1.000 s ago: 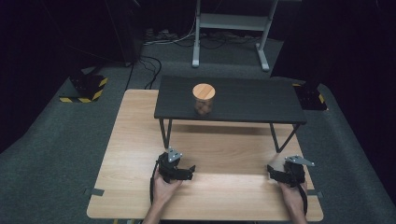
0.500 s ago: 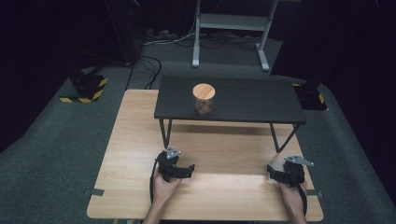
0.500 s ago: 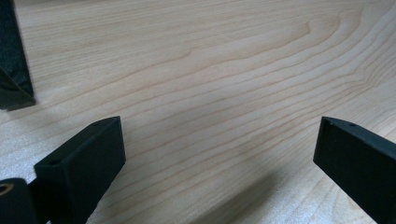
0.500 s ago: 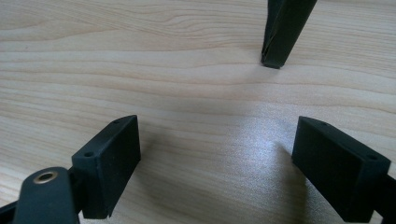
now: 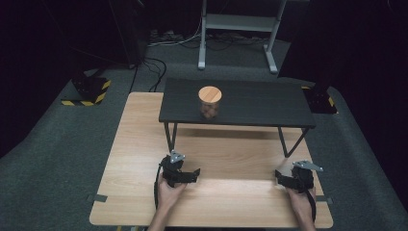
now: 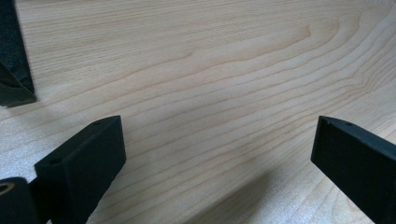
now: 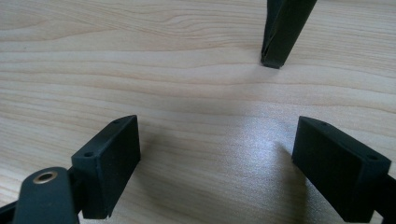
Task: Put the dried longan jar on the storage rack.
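On table [image 5: 144, 144], two hand-held grippers, one jar [image 5: 210, 102]

**Layout of the Work Area**

The table [image 5: 144, 144] occupies the centre and lower part of the high view. A raised shelf [image 5: 260, 103] stands on the table's far half, at frame centre. A jar [image 5: 210, 102] stands on the shelf, left of the shelf's middle. The left gripper [image 5: 185, 174] rests on the table at lower centre-left, before the shelf. The right gripper [image 5: 284, 179] rests at lower right, near the table's right edge. A frame stand [image 5: 238, 24] lies behind the table, at upper centre.
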Available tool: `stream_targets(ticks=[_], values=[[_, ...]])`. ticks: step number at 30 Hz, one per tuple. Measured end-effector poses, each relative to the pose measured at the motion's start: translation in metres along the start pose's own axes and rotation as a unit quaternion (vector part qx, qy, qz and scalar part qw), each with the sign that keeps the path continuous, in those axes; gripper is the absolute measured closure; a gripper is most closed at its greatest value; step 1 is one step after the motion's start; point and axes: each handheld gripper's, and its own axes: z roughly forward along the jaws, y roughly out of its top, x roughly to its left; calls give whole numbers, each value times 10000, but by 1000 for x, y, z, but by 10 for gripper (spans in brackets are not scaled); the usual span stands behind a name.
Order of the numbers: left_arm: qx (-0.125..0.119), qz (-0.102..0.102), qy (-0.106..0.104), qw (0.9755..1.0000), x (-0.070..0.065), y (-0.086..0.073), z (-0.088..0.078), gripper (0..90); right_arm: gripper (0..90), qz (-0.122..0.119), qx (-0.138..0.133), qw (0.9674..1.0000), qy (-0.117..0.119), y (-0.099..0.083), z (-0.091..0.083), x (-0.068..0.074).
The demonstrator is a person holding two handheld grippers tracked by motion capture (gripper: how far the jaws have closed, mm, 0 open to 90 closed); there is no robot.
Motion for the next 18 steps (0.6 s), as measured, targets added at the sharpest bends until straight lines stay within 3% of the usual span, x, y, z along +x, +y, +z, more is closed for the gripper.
stream_targets(ticks=[18], values=[[-37, -54, -9, 10000, 1, -1, -1, 44, 148, 26, 0, 10000, 4, 0, 0, 0]])
